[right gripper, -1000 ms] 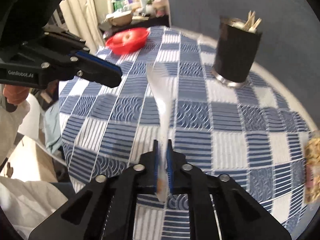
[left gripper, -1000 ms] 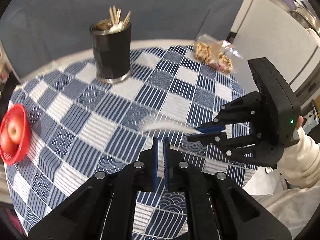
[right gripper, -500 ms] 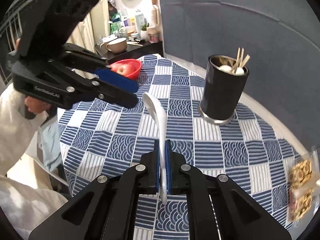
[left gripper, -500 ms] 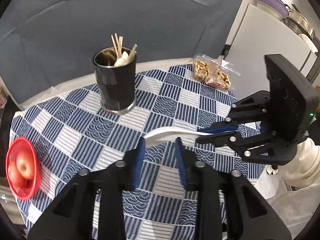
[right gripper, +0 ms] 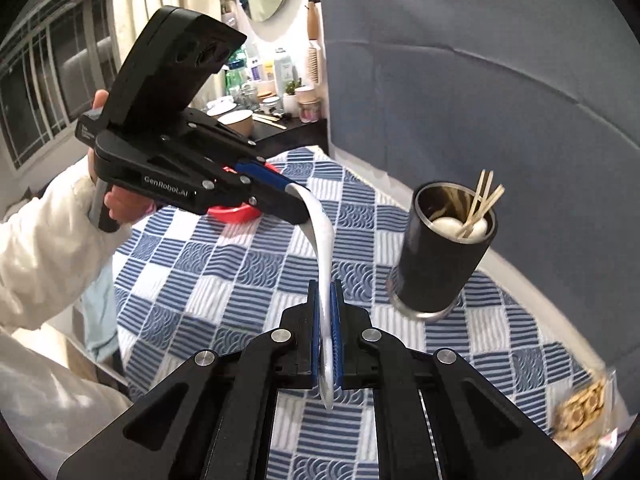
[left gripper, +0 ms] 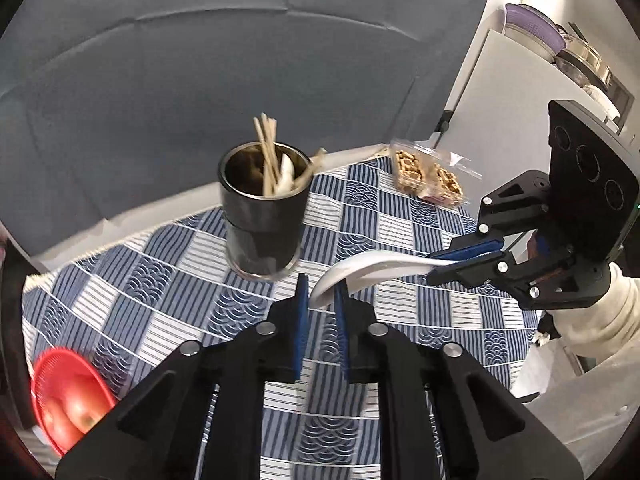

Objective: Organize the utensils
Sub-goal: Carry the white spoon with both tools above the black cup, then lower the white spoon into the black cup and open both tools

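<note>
A red basket (left gripper: 60,380) with an apple sits far left of the left gripper (left gripper: 320,304). Its fingers are open a little, with the bowl end of the white spoon (left gripper: 372,272) between their tips; I cannot tell if they touch it. Ahead of them stands the black cup (left gripper: 262,232), already holding chopsticks and white spoons. To the right, the right gripper (right gripper: 325,312) is closed tight on the spoon's handle. This spoon is not in the cup yet, so that step is left.

Black hand-held gripper (right gripper: 276,204) with blue pads, silver screws; cream sleeve (right gripper: 44,240).
</note>
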Motion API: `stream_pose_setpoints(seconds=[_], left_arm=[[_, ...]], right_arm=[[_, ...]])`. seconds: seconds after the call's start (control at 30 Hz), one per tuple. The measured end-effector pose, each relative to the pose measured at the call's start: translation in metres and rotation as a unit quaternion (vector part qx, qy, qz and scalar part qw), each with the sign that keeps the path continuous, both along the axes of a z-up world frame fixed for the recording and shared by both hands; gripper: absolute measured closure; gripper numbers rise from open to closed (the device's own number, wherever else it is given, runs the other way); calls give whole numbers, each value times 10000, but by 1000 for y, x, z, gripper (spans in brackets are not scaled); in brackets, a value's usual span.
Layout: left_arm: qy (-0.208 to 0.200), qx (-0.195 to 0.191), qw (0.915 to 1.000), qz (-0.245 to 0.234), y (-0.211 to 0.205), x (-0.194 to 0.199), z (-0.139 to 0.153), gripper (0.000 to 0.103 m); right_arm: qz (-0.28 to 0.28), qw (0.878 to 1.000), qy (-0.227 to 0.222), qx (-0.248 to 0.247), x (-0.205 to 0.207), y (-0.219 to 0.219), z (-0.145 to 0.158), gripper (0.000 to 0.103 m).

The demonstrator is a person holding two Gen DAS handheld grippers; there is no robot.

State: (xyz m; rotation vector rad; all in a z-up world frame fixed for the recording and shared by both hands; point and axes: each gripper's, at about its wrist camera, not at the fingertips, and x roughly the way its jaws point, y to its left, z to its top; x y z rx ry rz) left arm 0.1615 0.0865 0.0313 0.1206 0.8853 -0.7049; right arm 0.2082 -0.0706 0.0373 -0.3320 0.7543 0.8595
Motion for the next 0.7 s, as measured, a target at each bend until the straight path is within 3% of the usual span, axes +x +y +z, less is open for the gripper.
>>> stream_pose_setpoints(seconds=[0.17, 0.47, 0.7], left_arm=[[-170, 83, 9998, -51, 6, 29, 16, 94], [-525, 424, 9975, -185, 8, 86, 49, 94], [-738, 636, 9948, -288, 6, 122, 64, 92]], right_arm=[[-24, 9993, -198, -306, 30, 13, 10, 98], [-134, 9987, -391, -309, 88, 22, 30, 98], [-326, 9987, -308, -222, 134, 33, 21, 97]])
